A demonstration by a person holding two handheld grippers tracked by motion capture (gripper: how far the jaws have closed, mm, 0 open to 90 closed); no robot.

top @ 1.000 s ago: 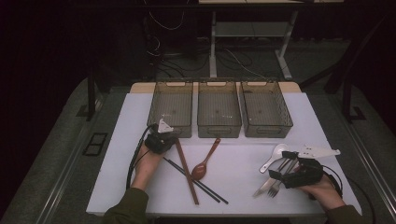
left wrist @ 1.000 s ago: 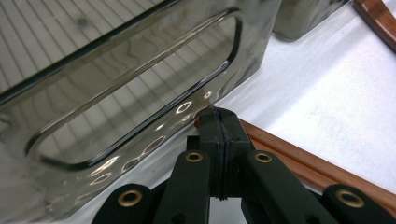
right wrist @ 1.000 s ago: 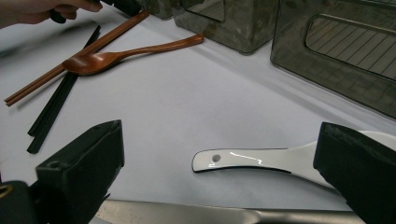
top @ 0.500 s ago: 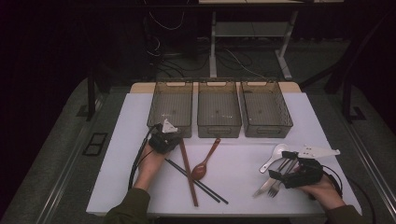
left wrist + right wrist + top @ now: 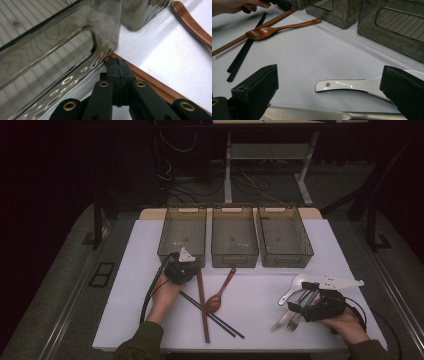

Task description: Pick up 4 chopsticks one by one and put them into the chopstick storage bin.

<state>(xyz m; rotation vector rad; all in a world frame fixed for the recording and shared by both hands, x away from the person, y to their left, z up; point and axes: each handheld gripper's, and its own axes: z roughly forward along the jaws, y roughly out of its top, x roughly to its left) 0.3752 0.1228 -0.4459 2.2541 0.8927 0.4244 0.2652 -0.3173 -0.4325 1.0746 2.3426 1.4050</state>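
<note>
My left gripper (image 5: 192,270) (image 5: 117,62) is shut, jaws pressed together with nothing seen between them. Its tip sits at the far end of a pair of brown chopsticks (image 5: 202,305) (image 5: 152,80), right beside the near corner of the left bin (image 5: 182,232) (image 5: 62,45). My right gripper (image 5: 301,296) (image 5: 332,82) stands wide open, low over the table at the right. A white spoon (image 5: 292,287) (image 5: 352,86) lies flat between its jaws, untouched. A metal fork (image 5: 295,320) and knife (image 5: 279,321) lie just under it.
Three smoky clear bins stand in a row at the back, among them the middle bin (image 5: 234,235) and the right bin (image 5: 284,235). A wooden spoon (image 5: 220,292) (image 5: 267,31) and black chopsticks (image 5: 212,316) (image 5: 244,52) lie on the white tabletop (image 5: 260,285).
My left gripper has slid a little to the right, up to the far end of the brown chopsticks. The right gripper has kept still.
</note>
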